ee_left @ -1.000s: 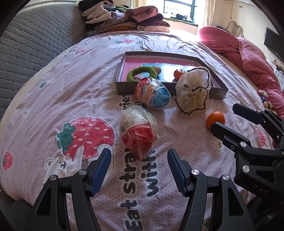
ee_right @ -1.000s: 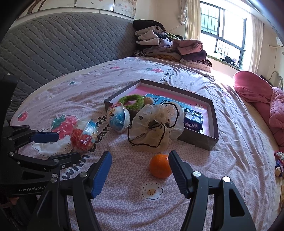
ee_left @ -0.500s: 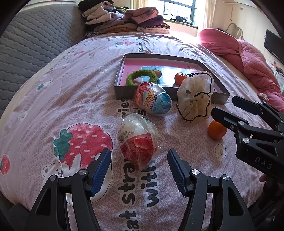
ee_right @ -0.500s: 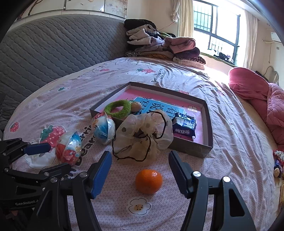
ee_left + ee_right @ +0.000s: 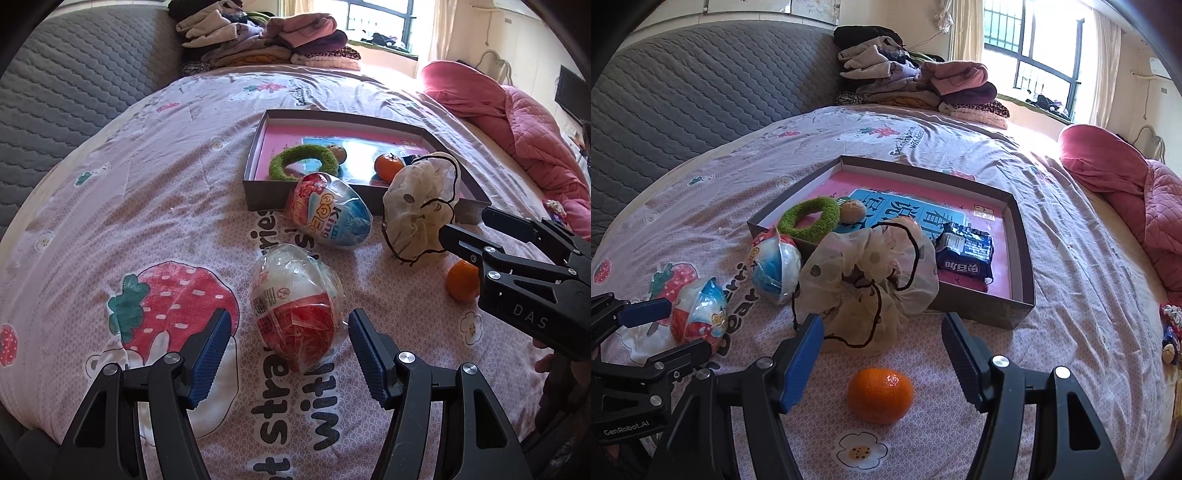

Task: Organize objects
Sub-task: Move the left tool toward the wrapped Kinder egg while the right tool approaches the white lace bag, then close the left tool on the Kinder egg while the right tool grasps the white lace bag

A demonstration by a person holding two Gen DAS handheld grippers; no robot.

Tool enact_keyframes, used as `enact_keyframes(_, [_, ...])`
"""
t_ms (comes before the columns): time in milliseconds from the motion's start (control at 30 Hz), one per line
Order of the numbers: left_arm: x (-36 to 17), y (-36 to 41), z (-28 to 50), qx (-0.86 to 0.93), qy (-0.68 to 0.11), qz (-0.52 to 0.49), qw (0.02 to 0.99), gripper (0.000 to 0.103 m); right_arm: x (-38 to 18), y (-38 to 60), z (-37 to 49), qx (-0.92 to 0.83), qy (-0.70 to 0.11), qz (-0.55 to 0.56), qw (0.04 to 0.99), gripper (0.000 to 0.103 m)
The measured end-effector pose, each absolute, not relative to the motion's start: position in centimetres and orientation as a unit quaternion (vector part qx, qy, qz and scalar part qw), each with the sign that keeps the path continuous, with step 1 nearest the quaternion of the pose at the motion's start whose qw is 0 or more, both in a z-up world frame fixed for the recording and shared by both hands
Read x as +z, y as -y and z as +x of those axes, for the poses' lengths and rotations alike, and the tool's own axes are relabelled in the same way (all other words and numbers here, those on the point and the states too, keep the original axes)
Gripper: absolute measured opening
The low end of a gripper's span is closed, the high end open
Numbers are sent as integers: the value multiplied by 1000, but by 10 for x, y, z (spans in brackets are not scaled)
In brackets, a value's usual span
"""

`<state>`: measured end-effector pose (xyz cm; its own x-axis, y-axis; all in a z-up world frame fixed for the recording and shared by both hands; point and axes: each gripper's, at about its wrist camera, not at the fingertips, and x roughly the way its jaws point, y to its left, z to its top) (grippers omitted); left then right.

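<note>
A red-and-white wrapped toy egg (image 5: 295, 306) (image 5: 698, 317) lies on the bedsheet. My left gripper (image 5: 288, 347) (image 5: 676, 328) is open, with a blue pad on each side of the egg's near end and neither pad touching it. A loose orange (image 5: 880, 395) (image 5: 461, 282) lies just below my open right gripper (image 5: 882, 350) (image 5: 467, 223), untouched. A blue toy egg (image 5: 332, 214) (image 5: 774, 269) and a cream drawstring pouch (image 5: 421, 210) (image 5: 871, 280) lean against the grey box (image 5: 266, 194) (image 5: 990, 314). Inside the box are a green ring (image 5: 303, 162) (image 5: 809, 218), another orange (image 5: 388, 166) and a dark snack packet (image 5: 966, 254).
Folded clothes (image 5: 269, 40) (image 5: 916, 85) are piled at the far end of the bed. A pink quilt (image 5: 517, 122) (image 5: 1126, 177) is bunched on the right, a grey padded headboard (image 5: 683, 92) runs along the left, and a small toy (image 5: 1169, 332) lies at the right edge.
My right gripper has moved forward and down, so the loose orange now lies close under its fingers. In the left wrist view the egg sits slightly nearer the fingertips.
</note>
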<state>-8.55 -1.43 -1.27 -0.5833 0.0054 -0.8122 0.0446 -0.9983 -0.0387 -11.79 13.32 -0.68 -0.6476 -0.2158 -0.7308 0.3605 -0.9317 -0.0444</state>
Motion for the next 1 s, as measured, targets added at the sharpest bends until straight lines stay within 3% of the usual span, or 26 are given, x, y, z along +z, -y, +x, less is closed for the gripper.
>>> enact_keyframes(733, [-26,25,-105,-885,-48,462,19,67,-31,-126,-162,-892,-37,425,148,66])
enact_keyframes(800, [-27,27,-107,-886,-52,461,20,67,-32,-125,-163,-891,-35,425,153,64])
enact_keyframes(1000, [-29,32,-110,-886,-60,459,20,67,-32,-120,-165,-888,-31,427,166,44])
